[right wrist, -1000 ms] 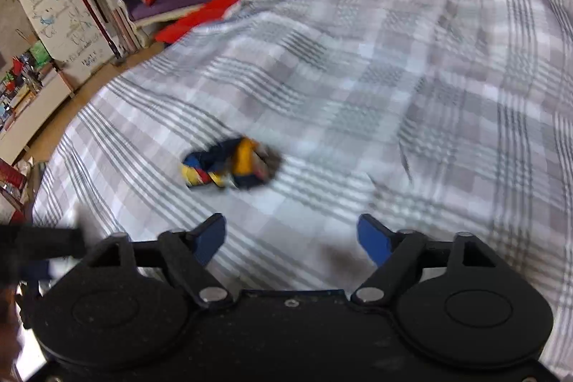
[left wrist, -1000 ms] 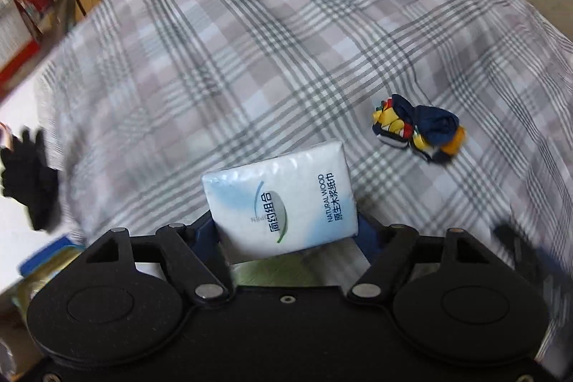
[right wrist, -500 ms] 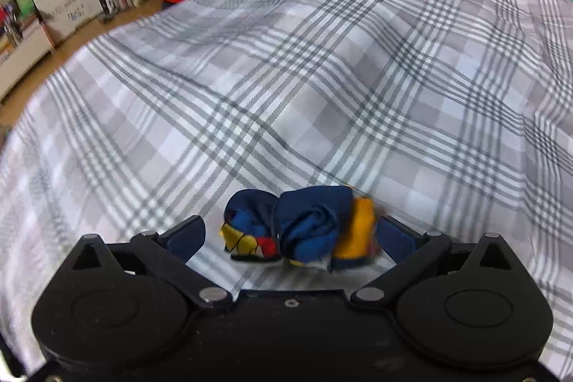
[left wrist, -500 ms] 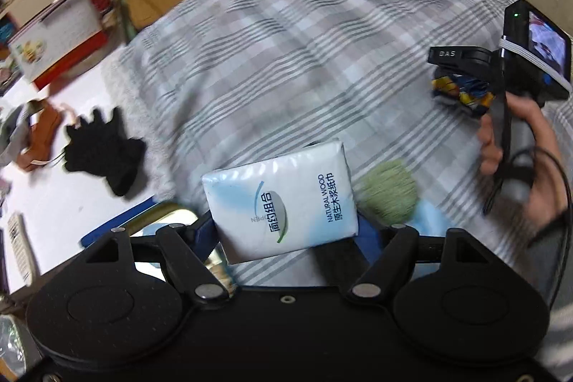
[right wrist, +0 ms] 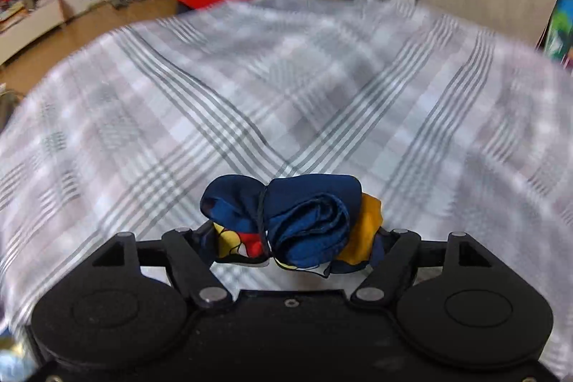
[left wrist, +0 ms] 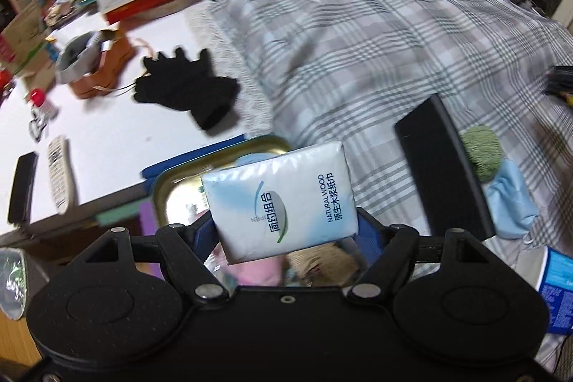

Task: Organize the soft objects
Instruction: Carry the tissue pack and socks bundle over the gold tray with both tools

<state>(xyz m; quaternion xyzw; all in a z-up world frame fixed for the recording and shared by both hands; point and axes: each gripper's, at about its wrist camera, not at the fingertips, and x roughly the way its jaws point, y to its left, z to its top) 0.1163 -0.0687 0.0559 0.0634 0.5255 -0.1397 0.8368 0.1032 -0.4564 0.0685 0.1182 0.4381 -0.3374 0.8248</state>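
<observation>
The left gripper (left wrist: 283, 231) stands about half open, its blue fingers (left wrist: 369, 235) clamped on the two short sides of a tissue pack (left wrist: 281, 199), white and pale blue with printed lettering. The pack sits tilted between them, lifted clear of everything below. Directly under and behind it lies a gold-rimmed tin tray (left wrist: 179, 181), with a pink soft thing (left wrist: 258, 269) and a beige fuzzy thing (left wrist: 322, 260) showing just beneath the gripper's fingers (whether they lie inside the tray is hard to tell). To the right of this gripper a black box (left wrist: 444, 167) rests on the plaid bedspread (left wrist: 358, 34), and beyond it a green pompom (left wrist: 480, 153) touches a light blue cloth (left wrist: 512, 203). Up and to the left, well apart, a black glove (left wrist: 186, 88) lies on the white table (left wrist: 107, 131).

The right gripper (right wrist: 292, 238) has just been closing, and its jaws now press from both sides on a rolled cloth bundle (right wrist: 304, 224), navy with yellow, red and orange patches. The bundle fills the gap between the fingers, which it mostly hides, and sits just above the plaid bedspread.
</observation>
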